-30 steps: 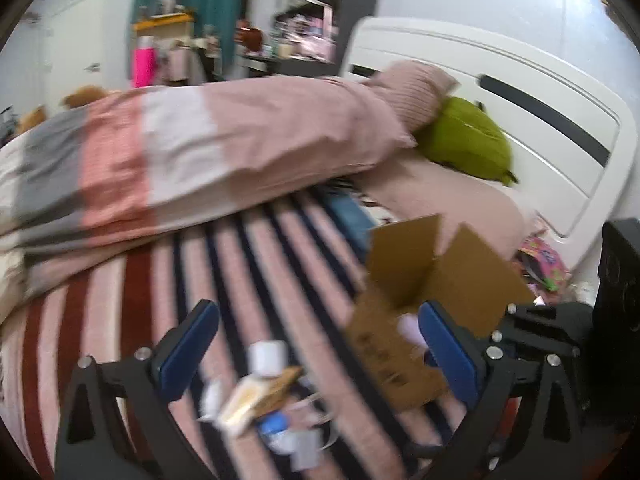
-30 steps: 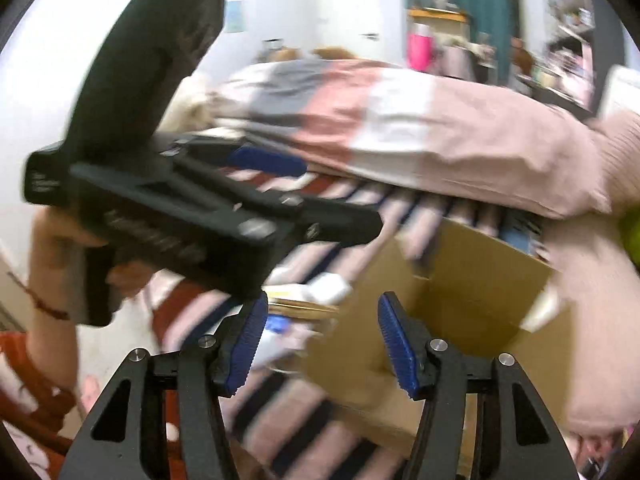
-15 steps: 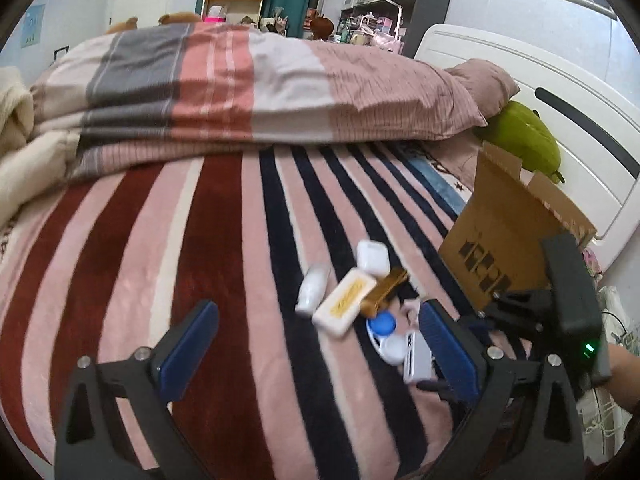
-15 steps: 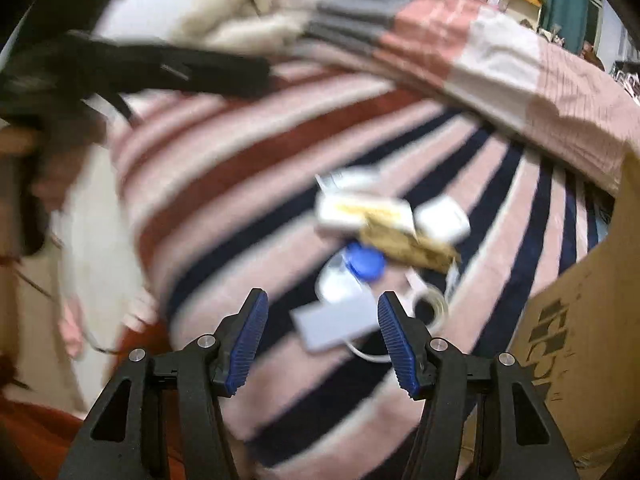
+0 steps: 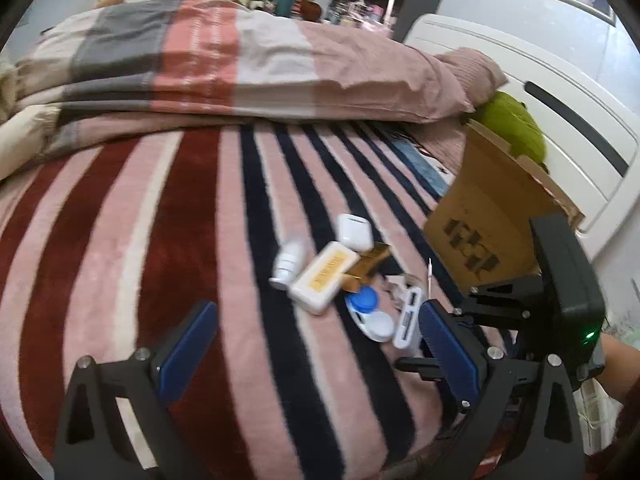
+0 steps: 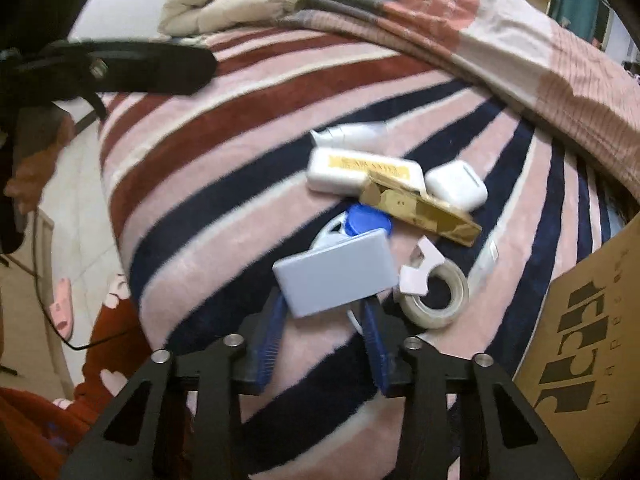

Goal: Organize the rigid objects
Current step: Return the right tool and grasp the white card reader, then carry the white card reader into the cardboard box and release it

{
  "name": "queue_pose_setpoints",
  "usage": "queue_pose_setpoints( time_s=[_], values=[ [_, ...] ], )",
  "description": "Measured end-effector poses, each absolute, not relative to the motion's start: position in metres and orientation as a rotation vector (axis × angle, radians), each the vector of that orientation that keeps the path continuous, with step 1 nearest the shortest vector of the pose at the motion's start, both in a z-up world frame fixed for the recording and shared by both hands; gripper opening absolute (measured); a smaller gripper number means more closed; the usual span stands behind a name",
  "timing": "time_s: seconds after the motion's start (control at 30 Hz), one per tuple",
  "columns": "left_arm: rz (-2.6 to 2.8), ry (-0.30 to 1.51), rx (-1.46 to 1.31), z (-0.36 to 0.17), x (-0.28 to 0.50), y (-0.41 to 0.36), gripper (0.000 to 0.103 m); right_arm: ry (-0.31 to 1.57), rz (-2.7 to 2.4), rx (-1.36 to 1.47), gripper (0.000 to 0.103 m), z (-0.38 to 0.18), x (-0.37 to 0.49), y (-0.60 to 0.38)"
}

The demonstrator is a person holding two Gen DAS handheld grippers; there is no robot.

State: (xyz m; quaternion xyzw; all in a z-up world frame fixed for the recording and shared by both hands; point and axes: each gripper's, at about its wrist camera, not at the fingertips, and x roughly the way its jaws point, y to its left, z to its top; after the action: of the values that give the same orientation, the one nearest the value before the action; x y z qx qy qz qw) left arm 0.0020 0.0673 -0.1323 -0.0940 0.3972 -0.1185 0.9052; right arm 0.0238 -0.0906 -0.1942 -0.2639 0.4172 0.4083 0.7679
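Several small rigid objects lie in a pile on the striped blanket: a white box with a yellow label, a white earbud case, a small white bottle, a gold carton, a blue-and-white lens case, a tape roll and a pale blue hub. My right gripper is open, its blue pads either side of the hub's near end. My left gripper is open and empty above the blanket, left of the pile.
An open cardboard box stands right of the pile. A folded duvet lies across the back of the bed, with a green plush by the white headboard. The floor drops off at the blanket's left edge.
Both grippers swung from the cardboard box towards the pile. My right gripper has dropped down and closed in on the pale blue hub. My left gripper has steadied, still open.
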Motion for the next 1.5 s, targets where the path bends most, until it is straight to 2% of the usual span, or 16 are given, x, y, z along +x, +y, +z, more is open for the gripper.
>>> queue_pose_setpoints(
  time_s=[0.17,0.2,0.23,0.3,0.4,0.43,0.73,0.9,1.1,1.23,1.37,1.43,1.47,1.5],
  values=[
    [-0.353,0.797,-0.222,-0.113,0.003,0.055,0.098,0.817,0.938,-0.54,0.027,-0.158,0.012,-0.08],
    [-0.377,0.788,-0.234,-0.107,0.003,0.054,0.092,0.794,0.947,-0.53,0.027,-0.147,0.011,-0.079],
    [-0.402,0.777,-0.243,-0.099,0.003,0.053,0.085,0.773,0.957,-0.522,0.027,-0.137,0.01,-0.077],
    [-0.446,0.755,-0.249,-0.082,0.006,0.051,0.047,0.734,0.974,-0.518,0.026,-0.12,0.008,-0.074],
    [-0.486,0.72,-0.217,-0.056,0.011,0.042,0.021,0.658,0.984,-0.509,0.026,-0.089,0.007,-0.073],
    [-0.504,0.7,-0.211,-0.046,0.012,0.039,0.017,0.639,0.982,-0.505,0.026,-0.079,0.008,-0.074],
    [-0.574,0.614,-0.124,0.031,0.047,-0.015,0.016,0.506,0.905,-0.465,0.025,-0.004,0.028,-0.115],
    [-0.662,0.611,-0.1,0.051,0.077,-0.066,0.016,0.473,0.807,-0.441,0.025,0.024,0.042,-0.164],
    [-0.749,0.758,-0.112,0.022,0.119,-0.127,0.016,0.595,0.714,-0.395,0.025,0.02,0.065,-0.22],
    [-0.715,0.942,-0.128,-0.019,0.149,-0.151,0.016,0.781,0.698,-0.349,0.025,-0.014,0.094,-0.243],
    [-0.642,1.043,-0.103,-0.041,0.159,-0.159,0.016,0.89,0.685,-0.354,0.026,-0.037,0.111,-0.246],
    [-0.634,1.062,-0.102,-0.046,0.16,-0.159,0.019,0.917,0.67,-0.364,0.027,-0.041,0.114,-0.247],
    [-0.637,1.061,-0.108,-0.046,0.159,-0.157,0.03,0.928,0.665,-0.363,0.029,-0.043,0.116,-0.247],
    [-0.636,1.049,-0.112,-0.044,0.156,-0.155,0.046,0.935,0.661,-0.359,0.039,-0.044,0.117,-0.248]
  ],
)
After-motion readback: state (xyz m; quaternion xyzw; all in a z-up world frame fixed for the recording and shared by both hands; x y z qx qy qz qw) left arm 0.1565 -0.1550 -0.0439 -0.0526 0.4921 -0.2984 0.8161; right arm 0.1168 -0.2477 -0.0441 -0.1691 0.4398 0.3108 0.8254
